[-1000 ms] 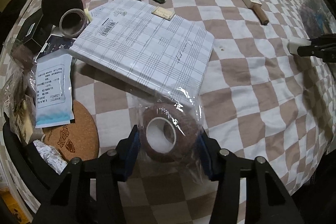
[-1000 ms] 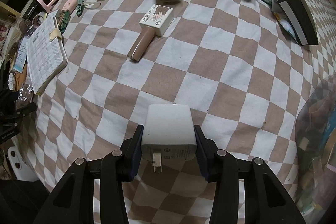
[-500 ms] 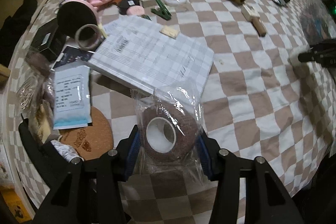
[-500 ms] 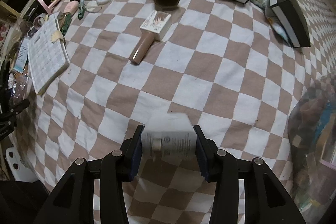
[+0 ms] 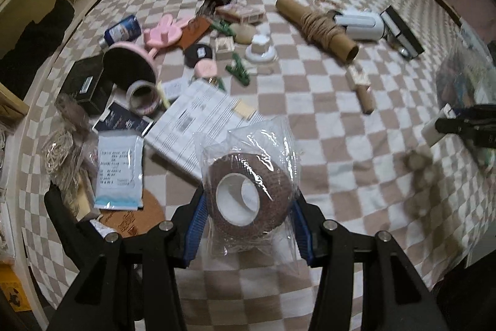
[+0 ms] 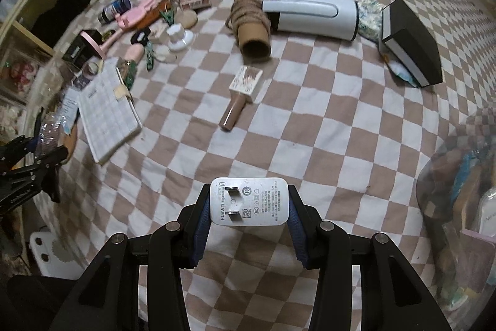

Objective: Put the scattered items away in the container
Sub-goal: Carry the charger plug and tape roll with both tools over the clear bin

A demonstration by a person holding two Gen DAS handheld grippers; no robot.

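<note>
A brown bandage roll sealed in a crinkled clear plastic wrapper [image 5: 248, 200] is sitting clamped between the closed fingers of the left gripper [image 5: 246, 221], raised above the brown-and-white checkered bed cover [image 5: 310, 120]. A white rectangular wall charger [image 6: 249, 201], prongs facing the camera, is being pinched between the closed fingers of the right gripper [image 6: 248, 217]. A clear plastic container [image 6: 458, 194] already holding items is standing at the right. Beyond are lying a white grid-lined notebook [image 6: 107, 117] and a twine-wrapped cardboard tube [image 6: 251, 19].
</note>
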